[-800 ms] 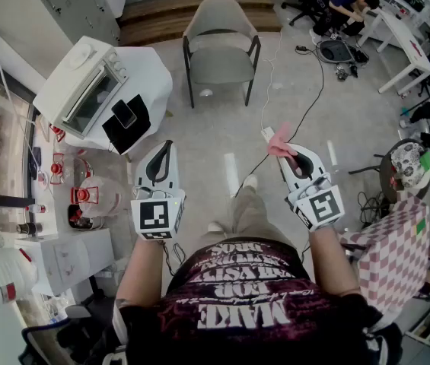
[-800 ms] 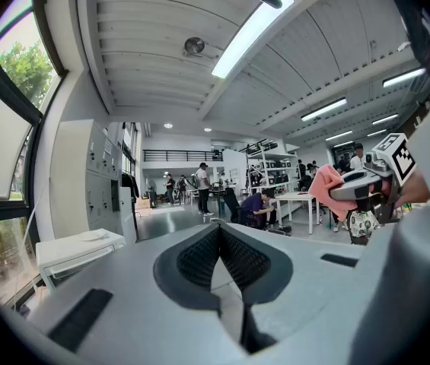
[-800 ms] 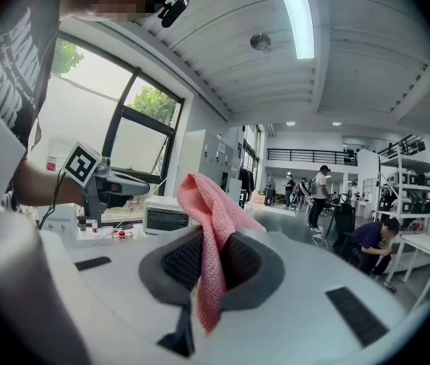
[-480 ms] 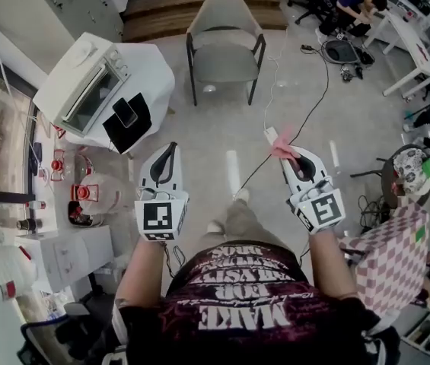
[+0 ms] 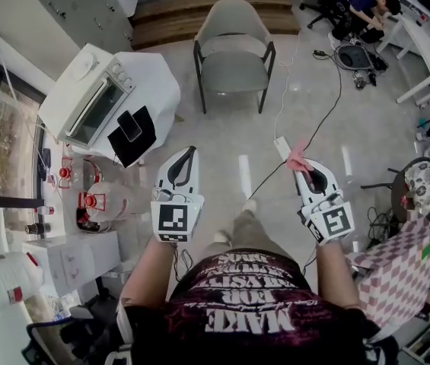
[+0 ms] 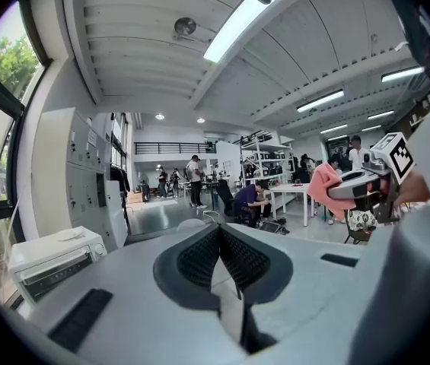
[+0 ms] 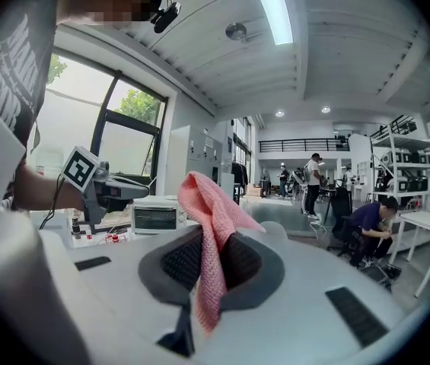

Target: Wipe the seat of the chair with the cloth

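Pink cloth (image 7: 213, 204) clamped in right gripper (image 7: 203, 243), grey chair (image 5: 234, 61) upright, well apart

Both forearms extend forward from the torso, level with each other and well apart. The left gripper (image 5: 189, 152) points far and slightly right, its jaws closed together with nothing between them. The right gripper (image 5: 304, 166) points far and slightly left, its jaws clamped on the pink cloth (image 7: 208, 211), which stands up above the jaw tips.

The cloth (image 5: 297, 156) is pink, the chair (image 5: 234, 67) grey-beige and dark-framed, the oven (image 5: 93, 97) white.
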{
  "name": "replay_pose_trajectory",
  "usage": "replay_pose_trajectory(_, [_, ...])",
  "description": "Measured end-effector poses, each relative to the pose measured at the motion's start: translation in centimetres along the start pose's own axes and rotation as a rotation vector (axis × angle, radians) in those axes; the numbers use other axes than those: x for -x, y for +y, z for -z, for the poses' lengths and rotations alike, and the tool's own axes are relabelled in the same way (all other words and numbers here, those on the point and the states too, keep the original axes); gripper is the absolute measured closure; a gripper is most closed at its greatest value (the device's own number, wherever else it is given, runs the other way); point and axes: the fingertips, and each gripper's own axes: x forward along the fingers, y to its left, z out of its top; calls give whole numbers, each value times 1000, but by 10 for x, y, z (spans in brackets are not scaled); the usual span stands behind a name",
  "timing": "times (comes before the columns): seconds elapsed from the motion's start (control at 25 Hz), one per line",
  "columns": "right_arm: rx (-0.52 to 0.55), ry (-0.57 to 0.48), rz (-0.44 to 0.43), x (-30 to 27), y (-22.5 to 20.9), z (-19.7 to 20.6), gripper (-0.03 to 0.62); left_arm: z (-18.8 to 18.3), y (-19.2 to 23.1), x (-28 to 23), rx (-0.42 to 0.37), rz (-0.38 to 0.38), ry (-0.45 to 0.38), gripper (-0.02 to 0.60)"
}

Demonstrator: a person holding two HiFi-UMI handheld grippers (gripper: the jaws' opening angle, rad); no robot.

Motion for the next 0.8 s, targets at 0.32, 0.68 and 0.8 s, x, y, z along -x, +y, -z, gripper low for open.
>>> replay_pose_trajectory(0.32, [-34, 10, -24, -34, -25, 9, 560, 7, 10, -46, 24, -8, 38, 576])
replay_pose_trajectory(0.68, [-20, 3, -58, -60, -62, 1, 560, -7, 13, -85, 23, -38, 29, 576])
replay_pose_trajectory(0.8, [-8, -11, -72, -67, -79, -7, 560, -14, 14, -98, 26, -56, 31, 575])
